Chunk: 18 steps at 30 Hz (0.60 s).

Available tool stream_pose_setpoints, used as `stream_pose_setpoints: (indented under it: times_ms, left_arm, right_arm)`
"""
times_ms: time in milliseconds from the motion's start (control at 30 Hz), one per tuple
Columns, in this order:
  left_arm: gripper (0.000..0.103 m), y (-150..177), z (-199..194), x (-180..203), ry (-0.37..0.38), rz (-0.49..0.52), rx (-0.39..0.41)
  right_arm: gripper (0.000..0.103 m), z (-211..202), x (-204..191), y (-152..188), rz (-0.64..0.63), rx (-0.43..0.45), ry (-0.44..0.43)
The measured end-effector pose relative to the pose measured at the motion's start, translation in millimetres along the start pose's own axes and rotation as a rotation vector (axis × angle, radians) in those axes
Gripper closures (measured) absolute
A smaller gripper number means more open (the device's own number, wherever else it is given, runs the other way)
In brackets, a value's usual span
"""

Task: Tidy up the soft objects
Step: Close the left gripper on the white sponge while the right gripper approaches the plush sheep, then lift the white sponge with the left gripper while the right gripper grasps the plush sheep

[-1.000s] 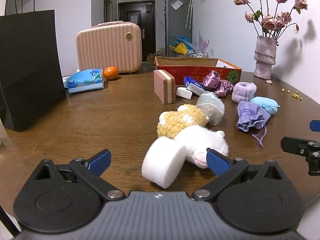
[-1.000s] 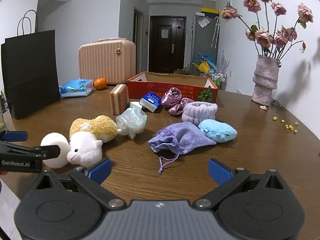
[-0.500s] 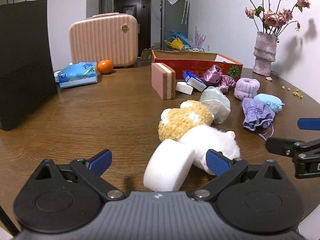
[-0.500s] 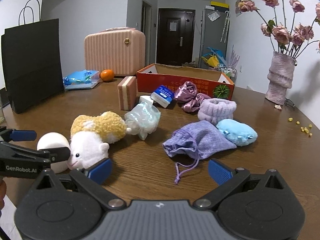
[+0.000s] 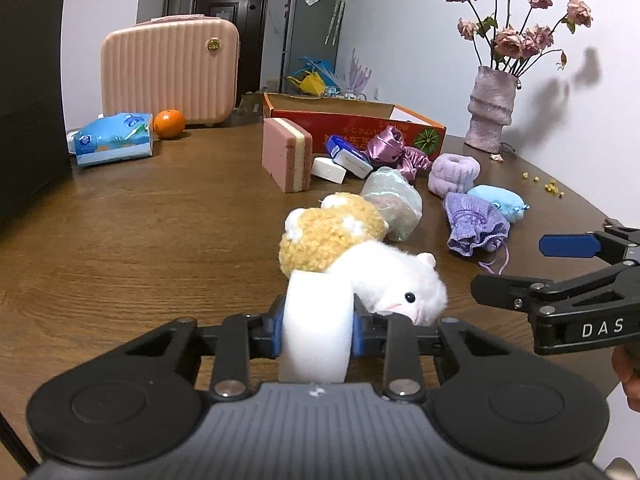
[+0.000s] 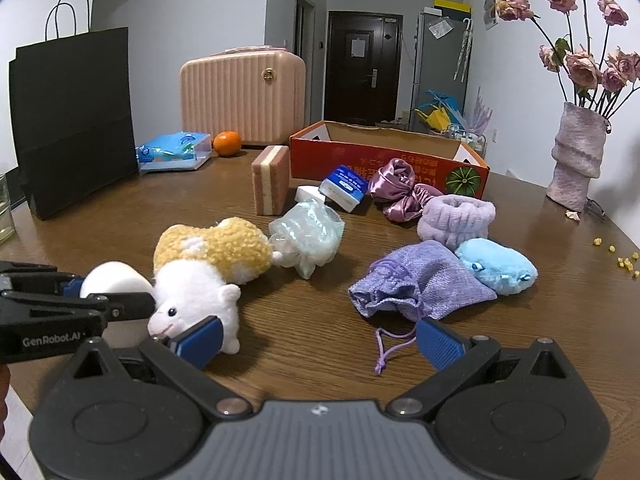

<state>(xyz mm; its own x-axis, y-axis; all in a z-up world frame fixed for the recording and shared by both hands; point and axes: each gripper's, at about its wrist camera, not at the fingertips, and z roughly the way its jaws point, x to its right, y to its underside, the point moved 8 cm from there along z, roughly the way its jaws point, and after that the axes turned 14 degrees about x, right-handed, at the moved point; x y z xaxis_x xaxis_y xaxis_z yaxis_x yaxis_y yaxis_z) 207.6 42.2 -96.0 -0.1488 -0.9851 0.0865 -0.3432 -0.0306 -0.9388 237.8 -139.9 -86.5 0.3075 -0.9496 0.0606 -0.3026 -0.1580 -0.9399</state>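
Observation:
My left gripper (image 5: 318, 326) is shut on a white round sponge (image 5: 316, 316) at the near table edge; the sponge also shows in the right wrist view (image 6: 110, 280). A white plush hamster (image 5: 394, 280) lies against the sponge, with a yellow plush (image 5: 330, 236) behind it. My right gripper (image 6: 316, 340) is open and empty, just right of the white hamster (image 6: 192, 296). A purple drawstring pouch (image 6: 416, 280), a blue plush (image 6: 496, 266), a lilac scrunchie (image 6: 456, 220), a clear bag (image 6: 308, 236) and a satin purple cloth (image 6: 400, 190) lie further back.
An open red cardboard box (image 6: 384, 152) stands at the back. A pink striped sponge block (image 6: 272, 184), a tissue pack (image 6: 172, 152), an orange (image 6: 227, 142), a pink suitcase (image 6: 244, 92), a black paper bag (image 6: 72, 120) and a vase (image 6: 576, 156) surround it.
My left gripper has moved forward and shut on the white sponge, turning it upright. My right gripper has moved closer, toward the white hamster.

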Motion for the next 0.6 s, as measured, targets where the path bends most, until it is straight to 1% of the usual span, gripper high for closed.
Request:
stream_pose_setpoints:
  times_ms: [267, 600]
  left_arm:
    - [0.073, -3.0, -7.0, -6.6, -0.021, 0.001, 0.022]
    - [0.073, -9.3, -16.7, -31.5, -0.073, -0.006, 0.051]
  right_arm:
    - [0.000, 1.6, -6.0, -2.8, -0.010, 0.002, -0.009]
    - [0.000, 13.6, -31.7, -15.1, -0.035, 0.014, -0.056]
